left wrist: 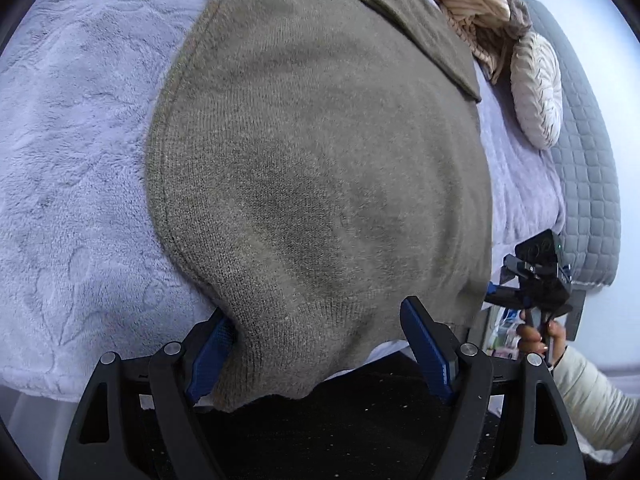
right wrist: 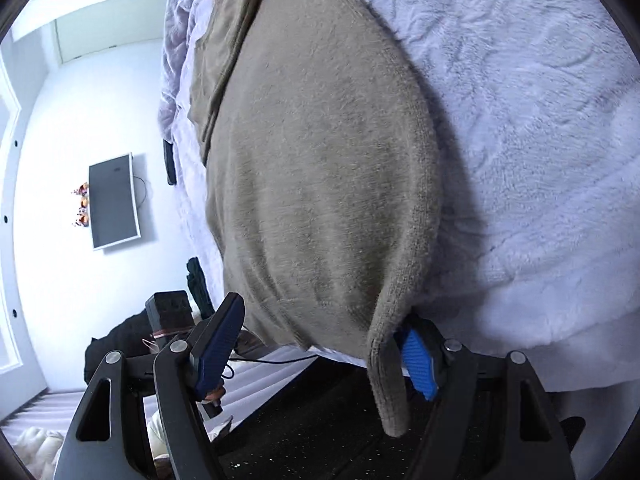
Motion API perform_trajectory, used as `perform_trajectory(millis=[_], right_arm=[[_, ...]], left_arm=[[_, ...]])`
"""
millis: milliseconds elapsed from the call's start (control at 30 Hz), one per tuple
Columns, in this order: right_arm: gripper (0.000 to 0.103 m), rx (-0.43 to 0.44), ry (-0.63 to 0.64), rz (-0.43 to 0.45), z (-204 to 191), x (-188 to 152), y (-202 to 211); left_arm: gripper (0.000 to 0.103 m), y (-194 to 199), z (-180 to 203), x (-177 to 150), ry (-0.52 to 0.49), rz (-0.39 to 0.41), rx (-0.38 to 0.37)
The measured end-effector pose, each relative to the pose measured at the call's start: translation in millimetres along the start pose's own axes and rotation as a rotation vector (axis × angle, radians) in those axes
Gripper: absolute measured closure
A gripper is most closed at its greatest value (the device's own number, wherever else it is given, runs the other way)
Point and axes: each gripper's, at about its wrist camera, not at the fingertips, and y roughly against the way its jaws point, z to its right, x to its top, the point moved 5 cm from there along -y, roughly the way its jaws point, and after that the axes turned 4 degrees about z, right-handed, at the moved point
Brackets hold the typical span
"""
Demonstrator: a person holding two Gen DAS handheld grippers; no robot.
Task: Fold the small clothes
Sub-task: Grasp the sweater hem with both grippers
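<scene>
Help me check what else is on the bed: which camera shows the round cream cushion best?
The left wrist view: the round cream cushion lies whole at upper right, beside the olive knit garment. The right wrist view does not show it.

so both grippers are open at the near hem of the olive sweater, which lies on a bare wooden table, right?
Not a table. The olive sweater lies on a pale lavender fleece blanket on a bed, as the left wrist view shows. Both the left gripper and the right gripper are open at its near hem.
</scene>
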Motion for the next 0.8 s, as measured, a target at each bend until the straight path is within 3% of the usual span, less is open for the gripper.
perform_trajectory(millis=[167, 233, 300, 367, 400, 433, 467, 600, 800], right_arm=[[0.027, -0.065, -0.024, -0.031, 16, 0, -13], [0.037, -0.08, -0.03, -0.03, 18, 0, -15], [0.076, -0.117, -0.026, -0.039, 20, -2, -16], [0.088, -0.149, 0.005, -0.049, 17, -5, -16], [0.089, -0.141, 0.015, -0.047, 15, -6, -15], [0.09, -0.12, 0.023, -0.044, 9, -7, -13], [0.09, -0.1, 0.025, -0.043, 4, -6, -12], [0.09, -0.017, 0.014, -0.035, -14, -6, -8], [0.091, 0.136, -0.012, -0.003, -48, 8, -1]], left_arm=[[0.022, -2, 8, 5, -0.024, -0.008, 0.033], [0.022, -2, 10, 6, -0.026, 0.001, 0.036], [0.024, -2, 10, 5, -0.024, 0.008, 0.039], [0.049, -3, 9, 6, -0.02, 0.01, 0.054], [0.058, -3, 8, 7, -0.018, 0.008, 0.053], [0.078, -2, 7, 8, -0.006, 0.002, 0.027], [0.086, -3, 6, 9, 0.01, -0.005, -0.008], [0.086, 4, 12, 14, 0.032, 0.009, -0.071], [0.086, 31, 29, 39, 0.11, 0.119, -0.181]])
